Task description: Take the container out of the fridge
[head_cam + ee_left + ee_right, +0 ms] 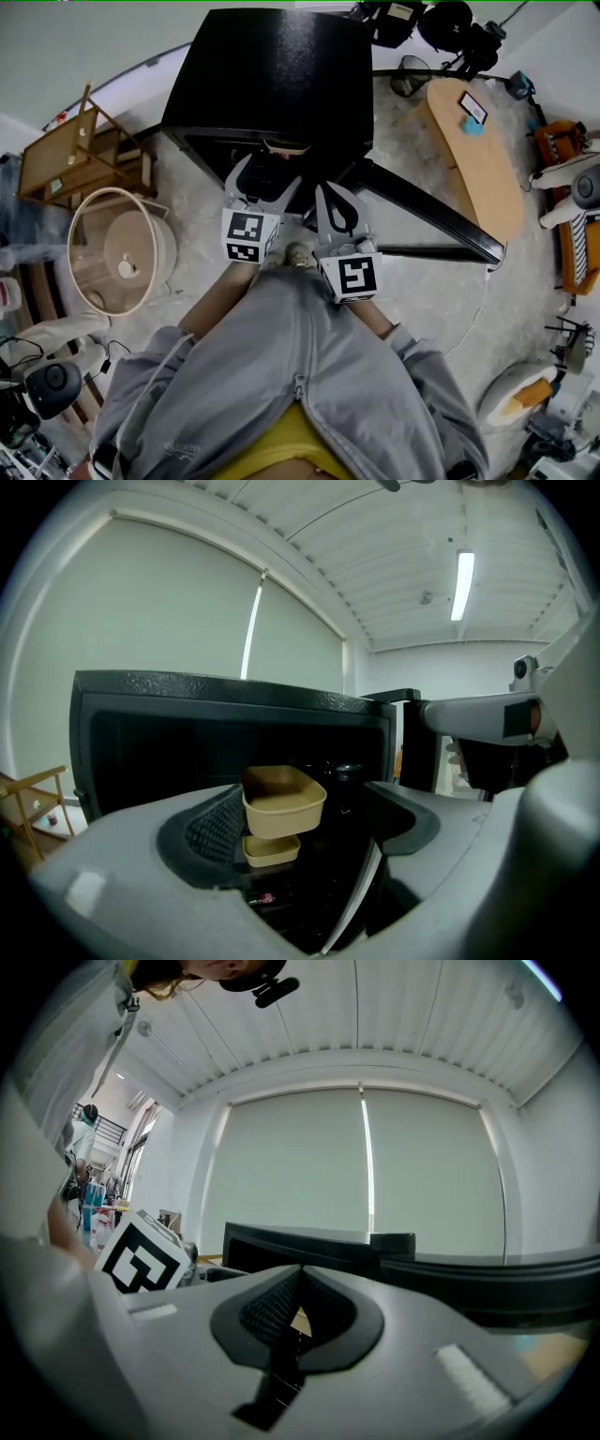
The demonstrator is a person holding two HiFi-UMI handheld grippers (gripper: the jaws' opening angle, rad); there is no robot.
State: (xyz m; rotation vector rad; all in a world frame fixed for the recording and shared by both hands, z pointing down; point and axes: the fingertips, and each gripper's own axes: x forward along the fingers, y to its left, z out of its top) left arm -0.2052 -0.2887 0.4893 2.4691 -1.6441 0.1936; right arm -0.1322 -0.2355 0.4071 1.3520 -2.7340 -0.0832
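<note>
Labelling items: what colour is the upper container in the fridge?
Tan container, clearest in left gripper view.

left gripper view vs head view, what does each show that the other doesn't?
Left gripper view only: the inside of the fridge, with a tan container framed, untouched, between the parted jaws of the left gripper, and a smaller tan one under it. Head view only: the wooden table, the person's grey jacket. Both: the fridge, the left gripper.

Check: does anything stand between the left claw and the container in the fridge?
Nothing visible does. The fridge door is swung open, and the container sits in the opening straight ahead of the left claw, whose jaws stand apart.
</note>
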